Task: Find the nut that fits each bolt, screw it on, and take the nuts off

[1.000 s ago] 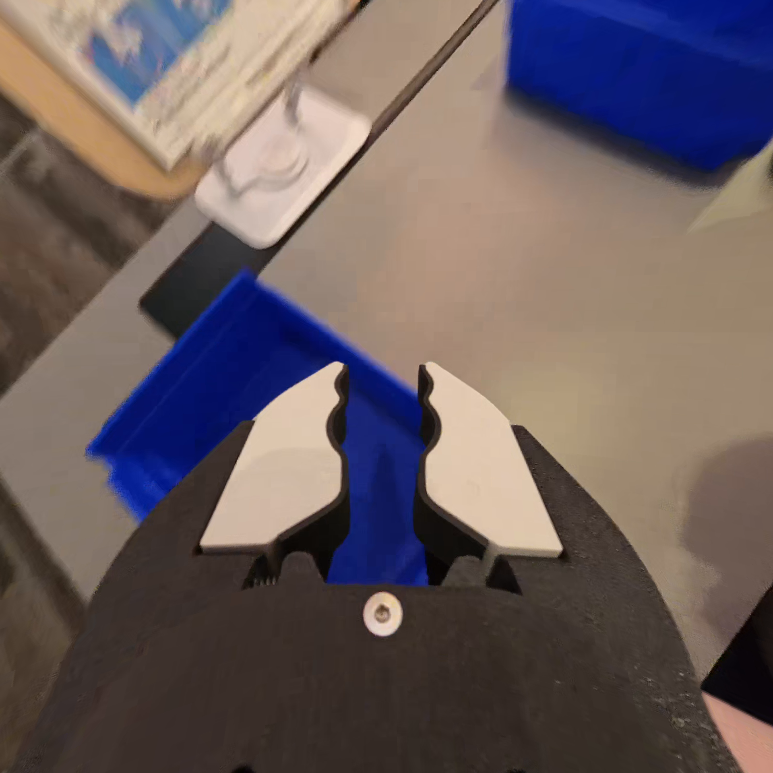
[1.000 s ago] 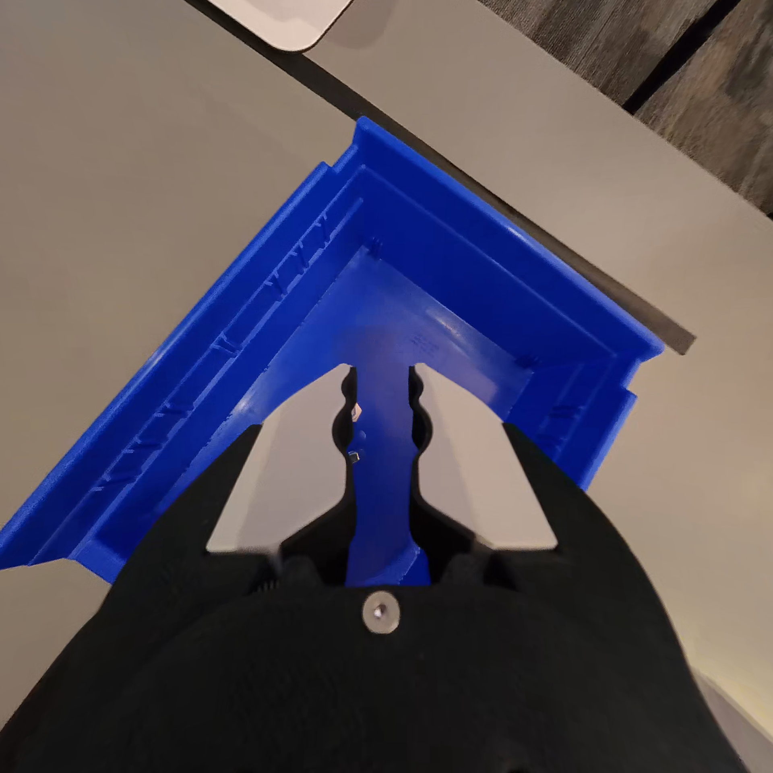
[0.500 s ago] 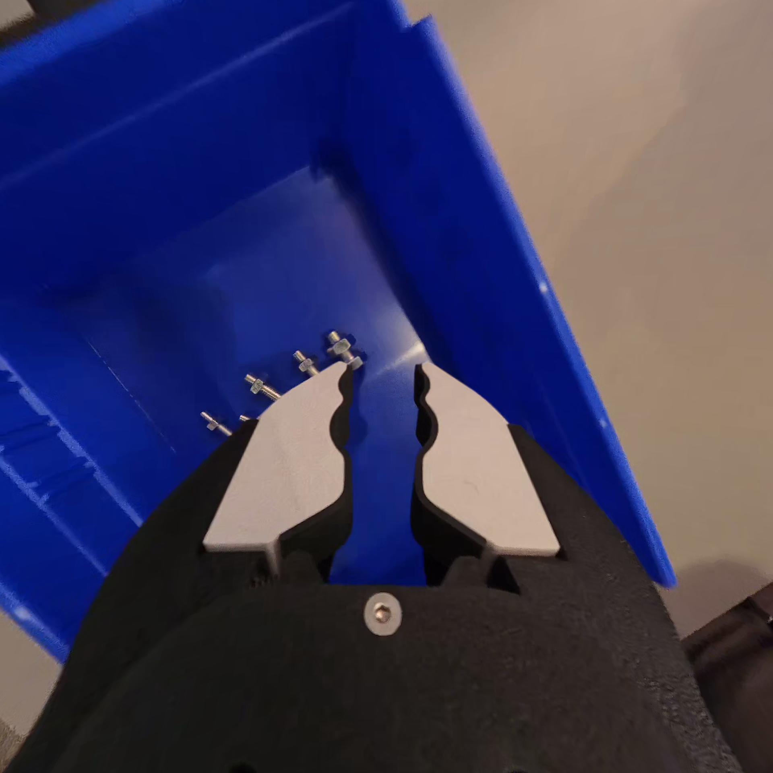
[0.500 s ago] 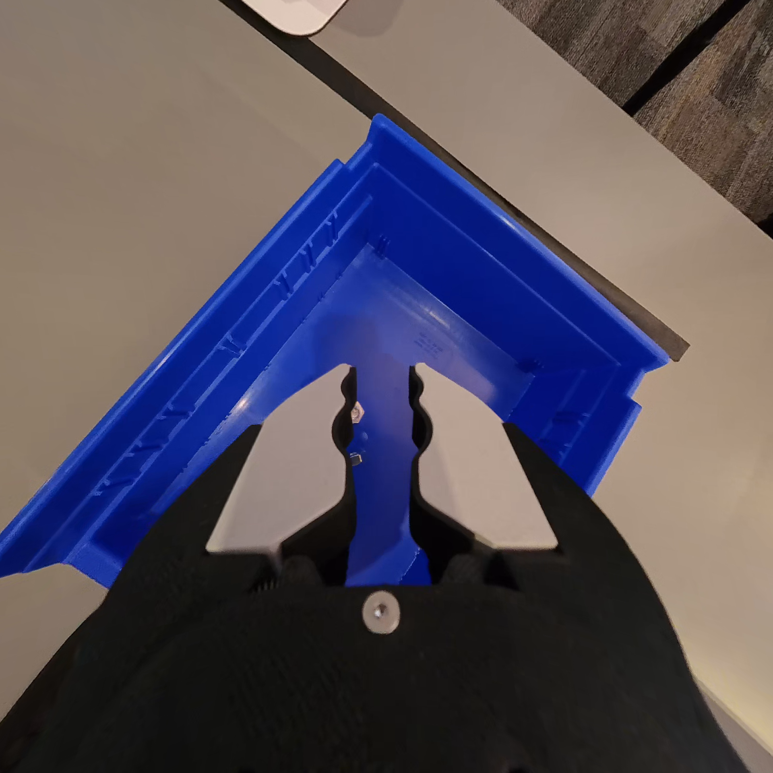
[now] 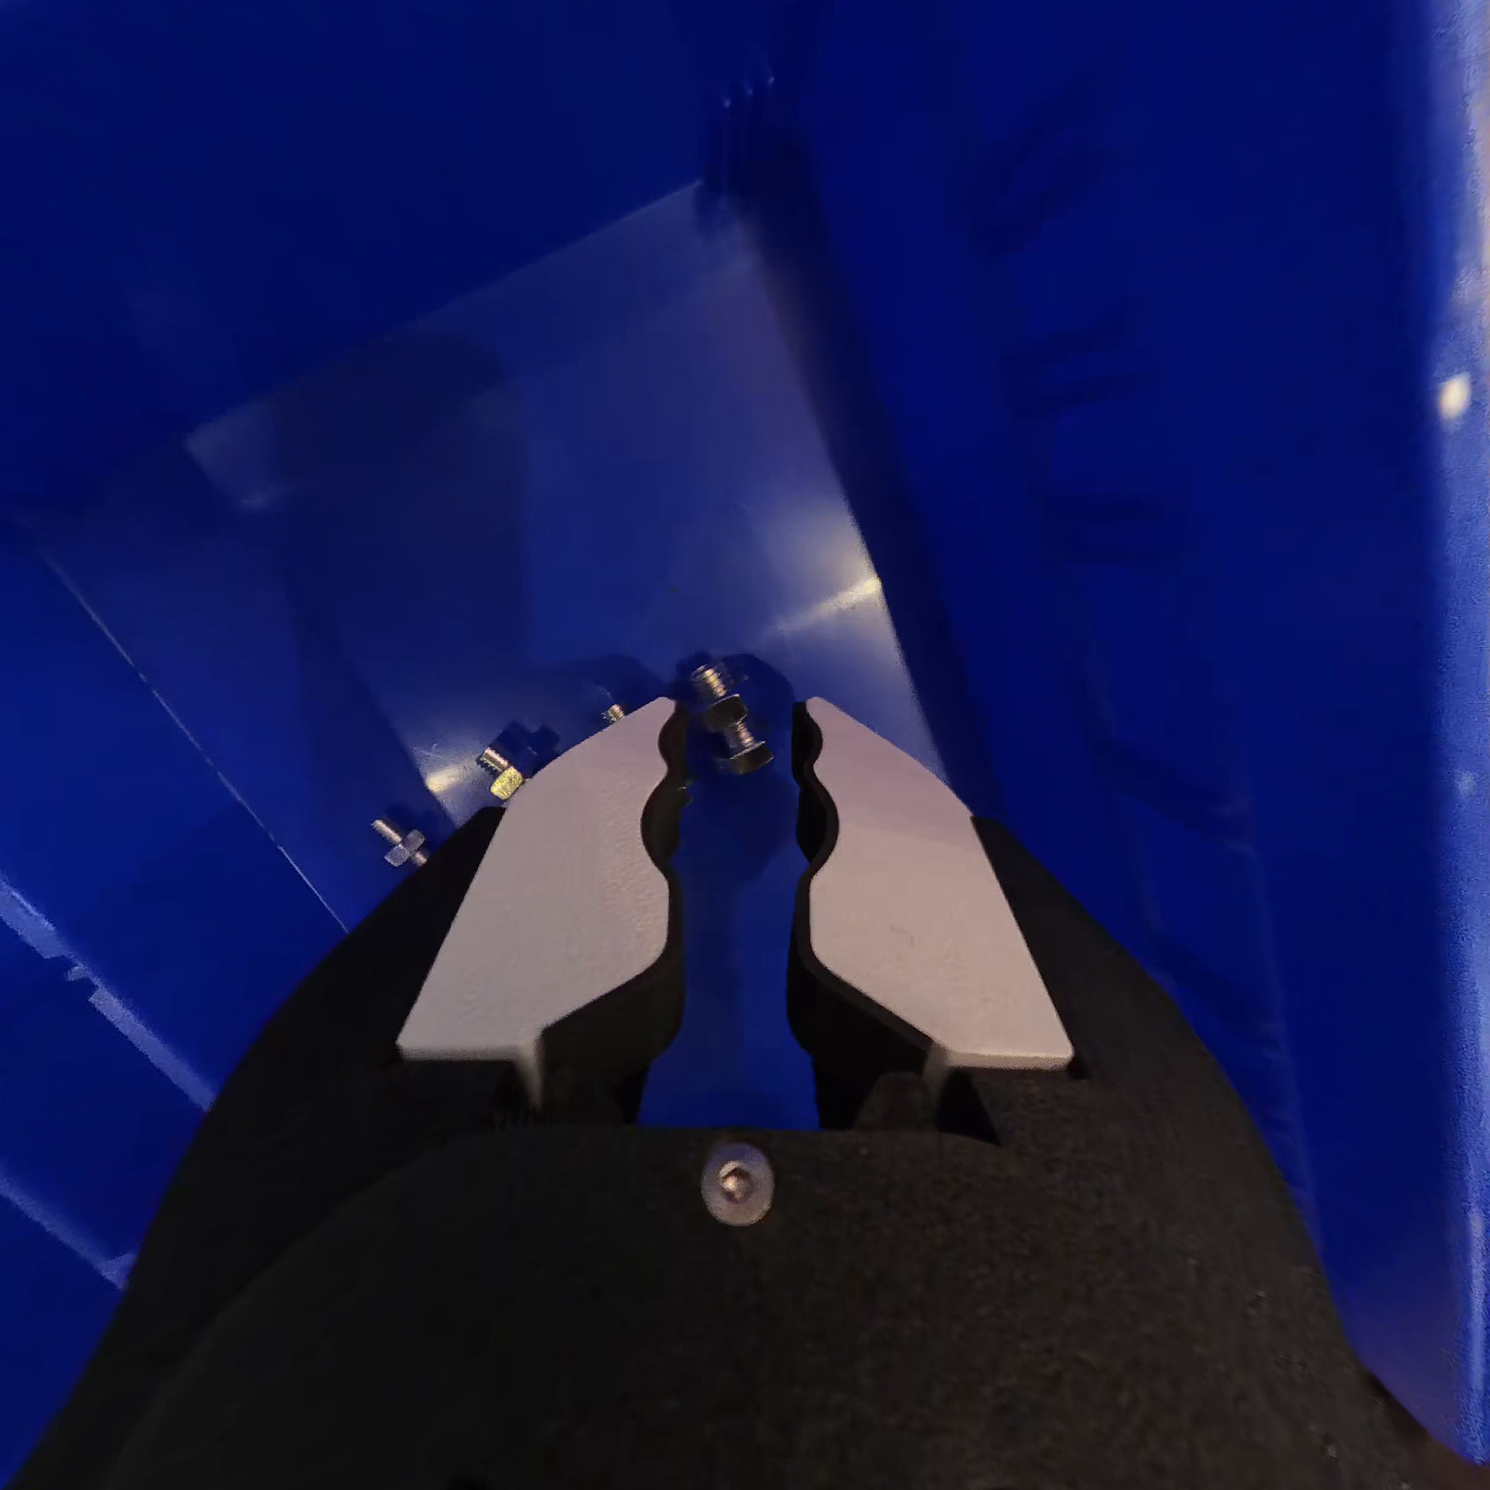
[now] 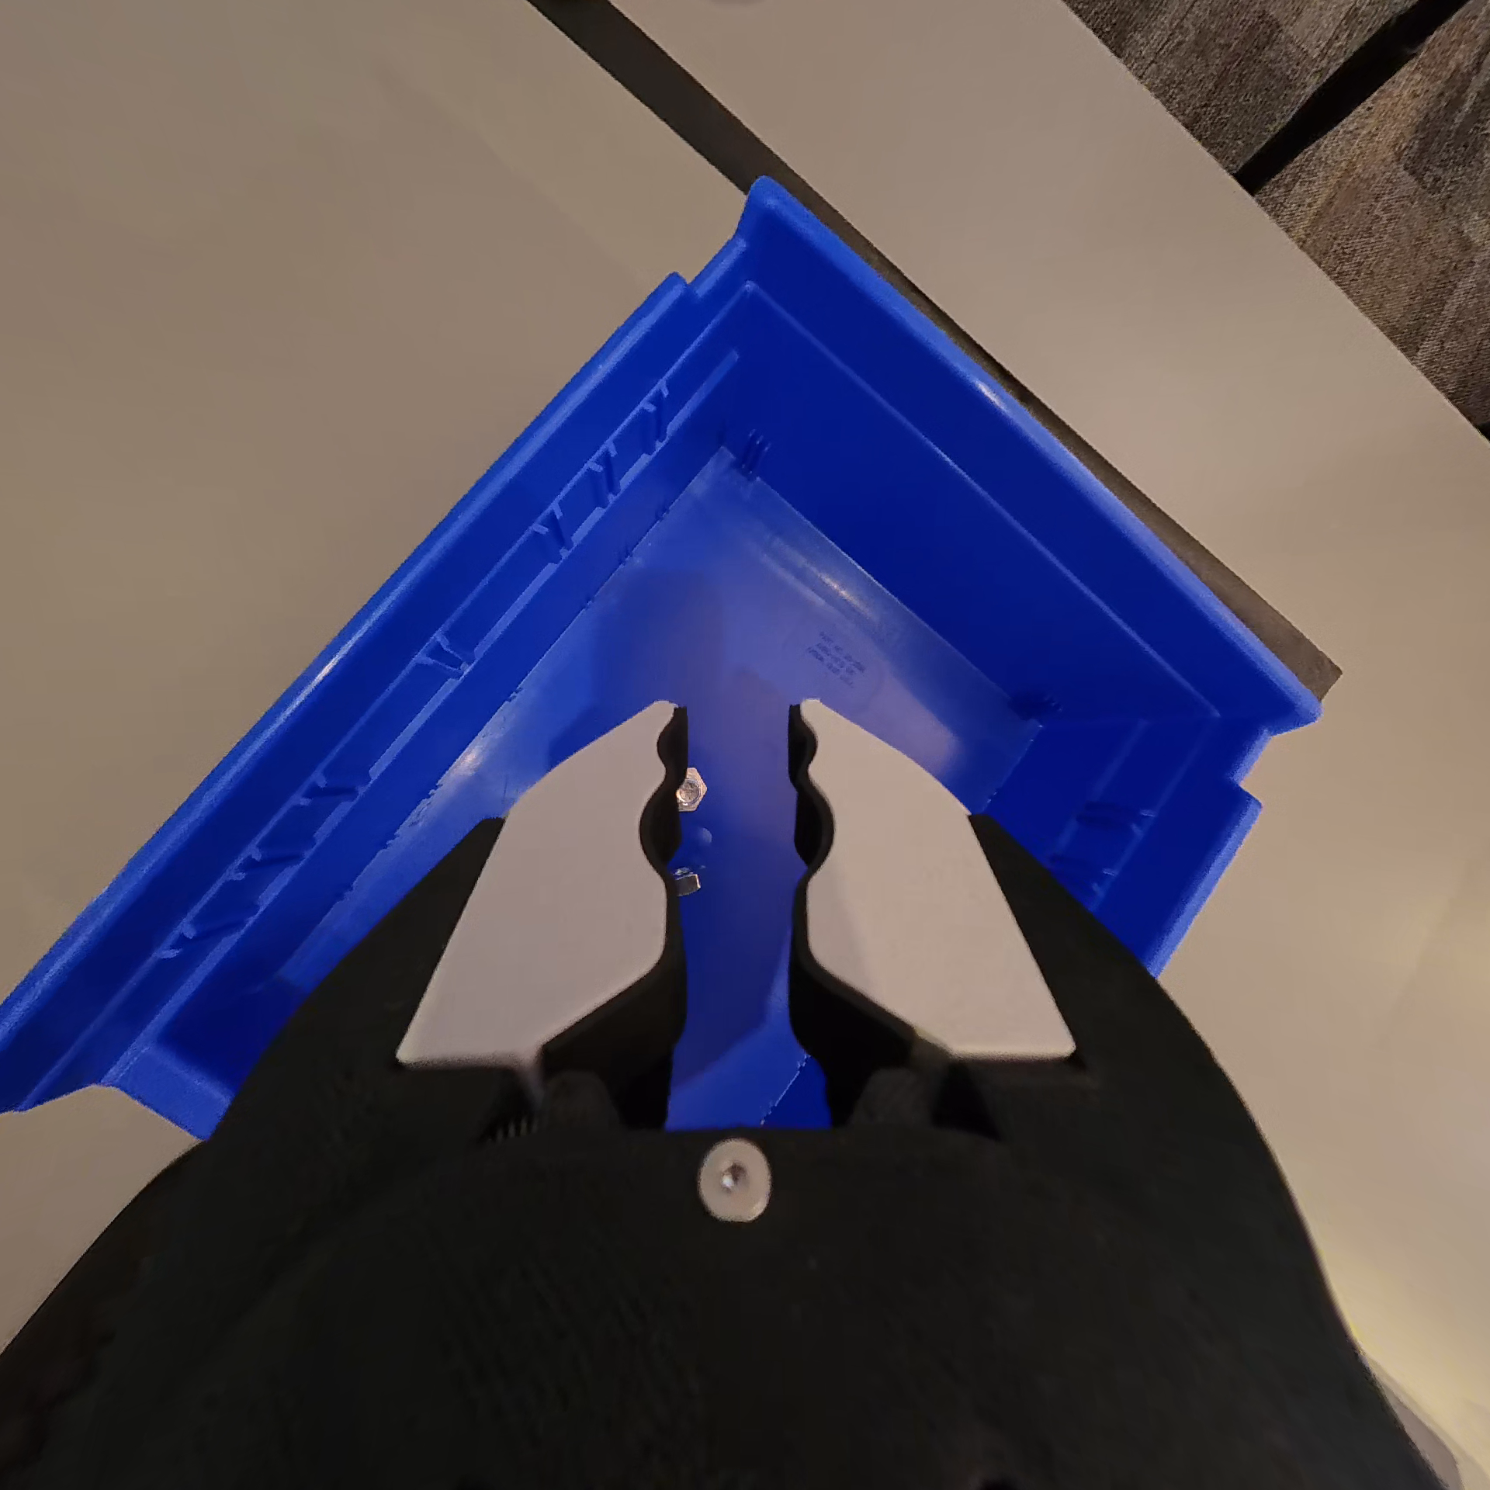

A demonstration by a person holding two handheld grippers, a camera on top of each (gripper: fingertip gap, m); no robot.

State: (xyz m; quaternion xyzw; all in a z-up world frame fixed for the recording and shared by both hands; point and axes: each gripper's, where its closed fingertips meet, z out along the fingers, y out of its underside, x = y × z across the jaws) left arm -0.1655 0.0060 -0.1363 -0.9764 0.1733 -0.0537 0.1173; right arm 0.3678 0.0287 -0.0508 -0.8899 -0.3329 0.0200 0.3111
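In the left wrist view my left gripper (image 5: 738,713) is open, low inside a blue bin (image 5: 1129,484). A small silver bolt with a nut on it (image 5: 730,726) lies on the bin floor right between the fingertips, not gripped. More bolts (image 5: 501,770) lie in a row to the left, partly hidden by the left finger. In the right wrist view my right gripper (image 6: 735,713) is open and empty above a second blue bin (image 6: 927,451). Two loose silver nuts (image 6: 691,794) lie on that bin's floor, seen by the left finger's inner edge.
The second bin sits on a grey table (image 6: 242,322) beside a dark seam (image 6: 806,161) between table tops. Grey carpet (image 6: 1371,161) shows at the far right. The left bin's tall right wall (image 5: 1371,726) stands close to my left gripper. Some 55 cm of space lies between my two pairs of fingers.
My left gripper has swung from above the table down into the blue bin and closed in on the rightmost bolt. My right gripper has risen slightly and stayed open over its bin.
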